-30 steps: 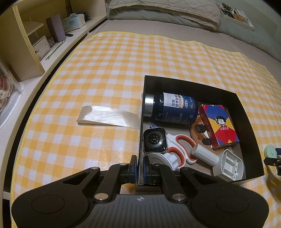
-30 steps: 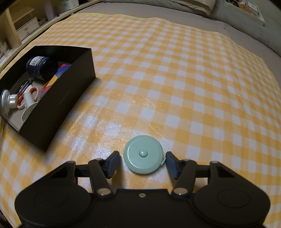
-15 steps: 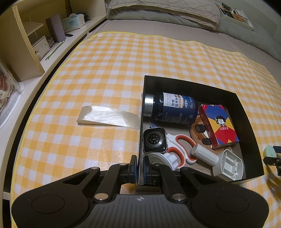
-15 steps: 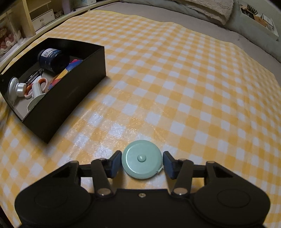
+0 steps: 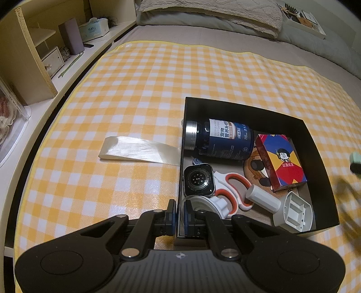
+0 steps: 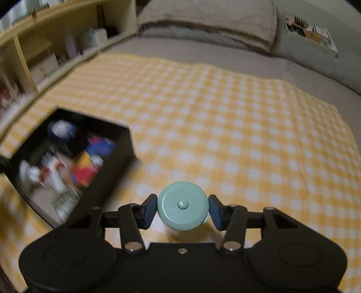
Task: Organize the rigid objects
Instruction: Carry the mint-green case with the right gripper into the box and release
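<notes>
My right gripper is shut on a round mint-green tape measure and holds it above the checked cloth. The tape measure also shows blurred at the right edge of the left wrist view. To its left stands the black box. My left gripper is shut on the near left wall of the black box. Inside lie a dark blue bottle, a red and blue card pack, a smartwatch, orange-handled scissors, a white cylinder and a white plug.
A strip of clear tape lies on the cloth left of the box. A wooden shelf with a tissue box runs along the left. A grey pillow lies at the far end of the bed.
My right gripper closed on the tape measure and lifted it off the cloth, tilting its view up toward the bed's head. The left gripper and the box stayed put.
</notes>
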